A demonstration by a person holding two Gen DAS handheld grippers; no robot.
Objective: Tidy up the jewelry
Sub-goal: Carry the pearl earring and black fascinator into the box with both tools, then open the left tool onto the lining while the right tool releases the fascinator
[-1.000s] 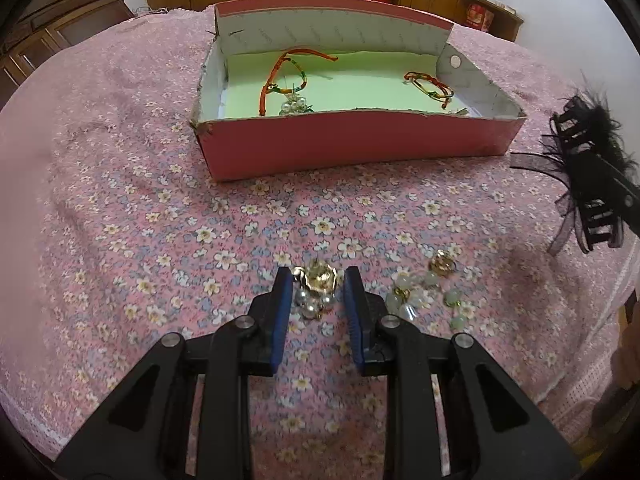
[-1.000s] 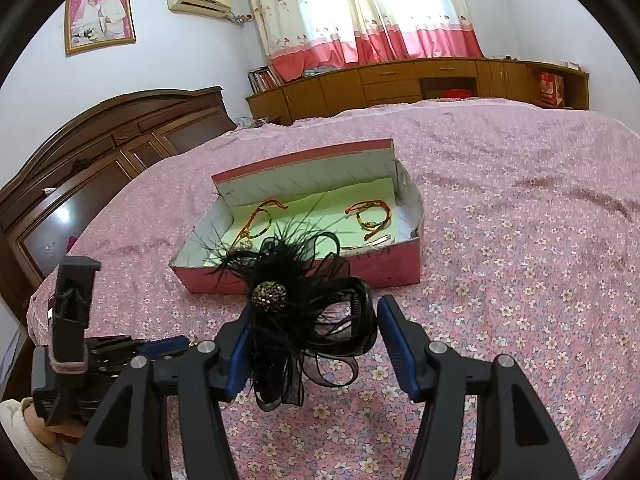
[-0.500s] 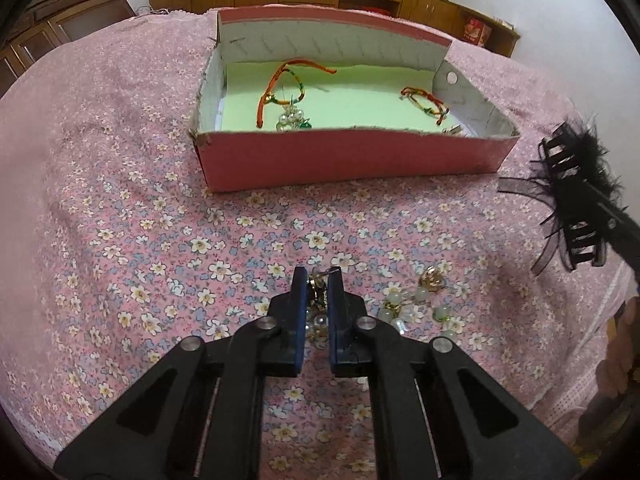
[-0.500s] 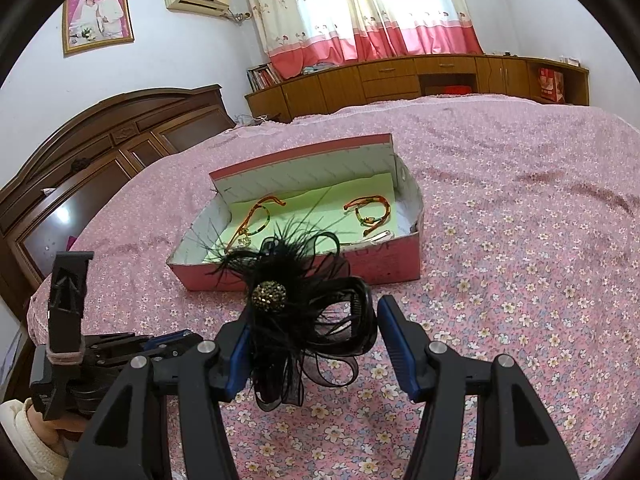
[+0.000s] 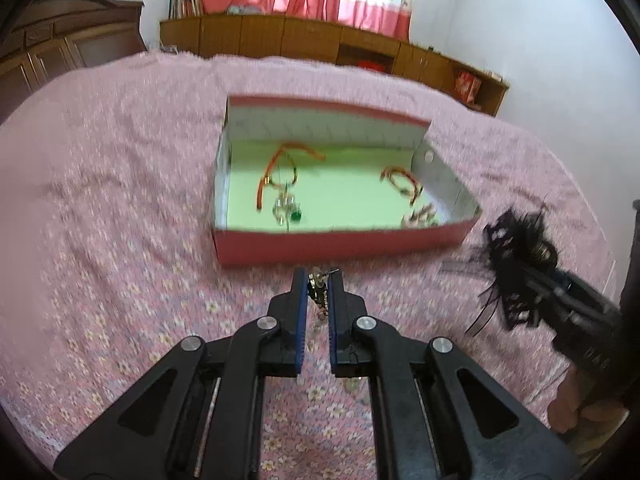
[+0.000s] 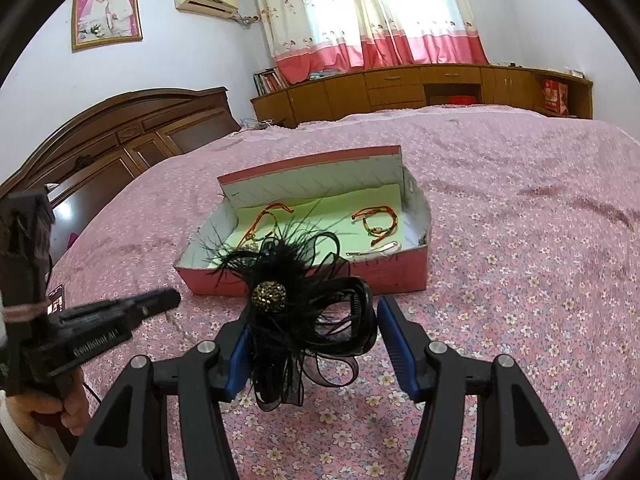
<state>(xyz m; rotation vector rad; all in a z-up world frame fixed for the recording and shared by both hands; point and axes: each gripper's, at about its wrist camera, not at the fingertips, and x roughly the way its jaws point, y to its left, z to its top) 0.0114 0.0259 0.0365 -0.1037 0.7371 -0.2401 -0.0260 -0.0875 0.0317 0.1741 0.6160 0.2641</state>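
Observation:
My left gripper (image 5: 317, 280) is shut on a gold and pearl brooch (image 5: 319, 292) and holds it above the bedspread, just in front of the pink box (image 5: 340, 242). The box has a green floor holding an orange cord necklace (image 5: 280, 168) with a pearl pendant, a red bracelet (image 5: 402, 180) and a hair clip (image 5: 420, 216). My right gripper (image 6: 312, 312) holds a black feather hair clip (image 6: 296, 300) with a gold bead centre, in front of the box (image 6: 320, 276). That clip also shows at the right of the left wrist view (image 5: 516, 256).
The pink floral bedspread (image 6: 520, 240) covers the whole bed. A dark wooden headboard (image 6: 120, 140) stands at the left, low wooden cabinets (image 6: 400, 84) along the far wall. The left gripper's body (image 6: 100, 328) reaches in at the left of the right wrist view.
My left gripper closed on the brooch, lifted it off the bedspread and moved toward the box. The other loose beads dropped out of view. My right gripper stayed nearly still with the feather clip.

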